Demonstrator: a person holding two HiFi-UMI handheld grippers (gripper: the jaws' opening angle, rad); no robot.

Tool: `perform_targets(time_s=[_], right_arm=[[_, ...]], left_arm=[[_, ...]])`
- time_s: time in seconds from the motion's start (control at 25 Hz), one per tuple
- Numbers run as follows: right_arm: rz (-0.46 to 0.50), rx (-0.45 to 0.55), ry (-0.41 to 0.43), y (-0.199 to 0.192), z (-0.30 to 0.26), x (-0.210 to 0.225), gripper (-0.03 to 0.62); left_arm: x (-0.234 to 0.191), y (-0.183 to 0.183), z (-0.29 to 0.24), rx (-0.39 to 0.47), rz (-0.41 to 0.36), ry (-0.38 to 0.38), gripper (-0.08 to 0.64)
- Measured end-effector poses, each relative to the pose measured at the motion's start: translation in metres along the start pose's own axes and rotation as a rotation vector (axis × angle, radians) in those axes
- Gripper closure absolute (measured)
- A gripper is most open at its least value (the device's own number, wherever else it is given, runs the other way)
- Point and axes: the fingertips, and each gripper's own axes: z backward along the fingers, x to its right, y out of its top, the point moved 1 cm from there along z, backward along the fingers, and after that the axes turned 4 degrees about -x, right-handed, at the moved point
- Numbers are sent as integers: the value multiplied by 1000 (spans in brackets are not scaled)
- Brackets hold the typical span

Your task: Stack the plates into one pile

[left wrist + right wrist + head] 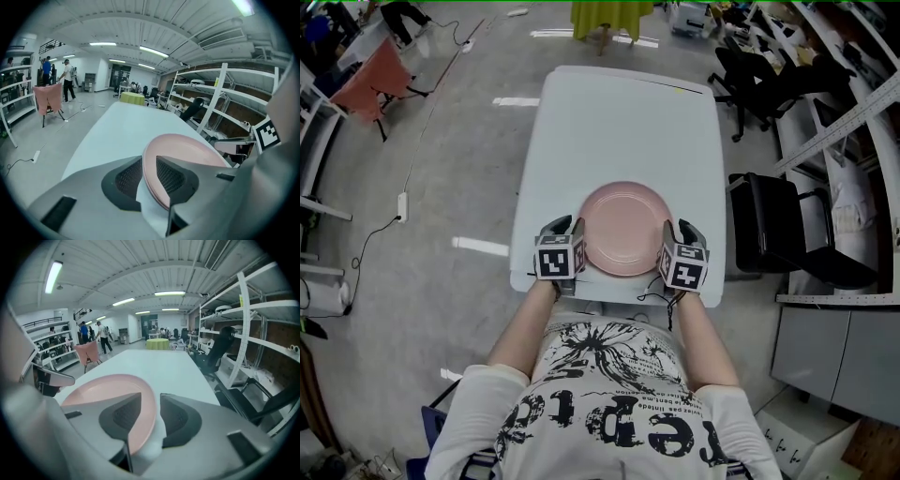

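A pink round plate (623,230) lies flat on the white rectangular worktop (619,112), centred just inside its near edge. The left gripper (565,227) and right gripper (679,231) flank it on opposite sides. Each gripper's jaws stand wide, with the plate's rim between them and bare worktop showing in the gap; neither clamps it.

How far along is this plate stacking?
Looks nearly finished. Done: one pink pile of plates sits on the white table, no plate apart. In hand: left gripper and right gripper straddle its rim, jaws open. Left: just drawing them clear.
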Motion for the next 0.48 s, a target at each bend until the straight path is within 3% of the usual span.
perform_targets(time_s=[0.16,0.24,0.48], right_arm=[[0,94,52,18,19,-8,537],[28,139,64,26,27,-13,580],[115,311,146,66,57,-36,584]], left_arm=[[13,24,19,91,-89,-74,557],[21,32,26,127,-107,-121,557],[36,61,48,287,-162,-192,557]])
